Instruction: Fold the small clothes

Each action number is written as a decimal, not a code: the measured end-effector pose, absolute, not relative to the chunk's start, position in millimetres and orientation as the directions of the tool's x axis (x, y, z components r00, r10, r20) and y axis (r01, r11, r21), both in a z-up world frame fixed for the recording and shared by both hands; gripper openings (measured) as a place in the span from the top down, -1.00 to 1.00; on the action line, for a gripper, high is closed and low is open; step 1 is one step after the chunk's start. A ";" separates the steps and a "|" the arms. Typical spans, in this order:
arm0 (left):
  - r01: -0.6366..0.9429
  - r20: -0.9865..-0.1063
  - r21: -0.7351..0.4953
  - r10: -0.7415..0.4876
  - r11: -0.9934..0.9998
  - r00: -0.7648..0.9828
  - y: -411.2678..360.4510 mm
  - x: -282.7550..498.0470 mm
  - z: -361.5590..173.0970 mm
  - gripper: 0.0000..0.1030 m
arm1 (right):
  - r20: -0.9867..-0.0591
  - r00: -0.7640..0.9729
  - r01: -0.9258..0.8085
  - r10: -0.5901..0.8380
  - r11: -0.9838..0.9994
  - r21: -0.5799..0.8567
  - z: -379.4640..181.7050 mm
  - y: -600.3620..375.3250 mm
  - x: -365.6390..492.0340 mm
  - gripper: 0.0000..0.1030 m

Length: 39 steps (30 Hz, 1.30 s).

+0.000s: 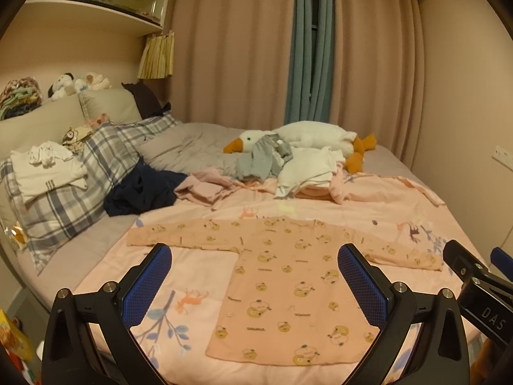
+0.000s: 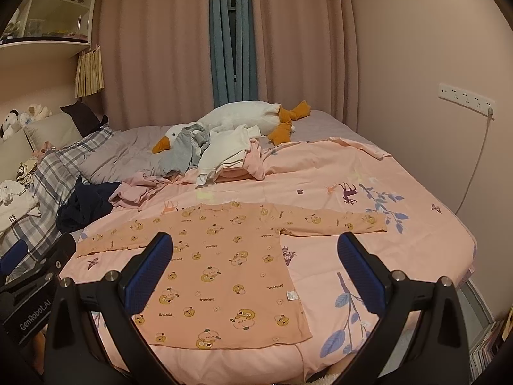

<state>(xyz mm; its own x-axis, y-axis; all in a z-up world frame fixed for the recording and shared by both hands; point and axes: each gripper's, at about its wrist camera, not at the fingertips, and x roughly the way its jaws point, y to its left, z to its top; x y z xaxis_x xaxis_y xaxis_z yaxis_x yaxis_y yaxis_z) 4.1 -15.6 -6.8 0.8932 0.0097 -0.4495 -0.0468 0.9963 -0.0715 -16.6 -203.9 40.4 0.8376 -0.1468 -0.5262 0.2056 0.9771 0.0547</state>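
1. The peach printed top [image 1: 282, 292] lies flat on the pink bedspread [image 1: 198, 276], sleeves spread, straight ahead of and below both tools; no fold is made yet.
2. The left gripper [image 1: 255, 284] and the right gripper [image 2: 255, 276] hover with fingers wide apart, holding nothing.
3. Beyond the top, a heap of unfolded clothes [image 2: 221, 150] waits beside the plush goose [image 2: 237, 118], so nearly everything remains.
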 end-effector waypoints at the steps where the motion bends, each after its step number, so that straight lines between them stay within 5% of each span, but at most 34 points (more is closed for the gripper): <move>1: -0.047 -0.449 -0.073 0.010 0.996 0.893 -15.7 4.1 -6.8 -1.00 | -0.527 0.837 0.207 -0.148 0.977 0.054 40.4 -203.9 -17.0 -1.00; 39: -0.047 -0.442 -0.071 0.011 0.996 0.897 -13.7 1.5 -5.7 -1.00 | -0.522 0.833 0.225 -0.183 0.974 0.018 43.8 -203.9 -19.0 -1.00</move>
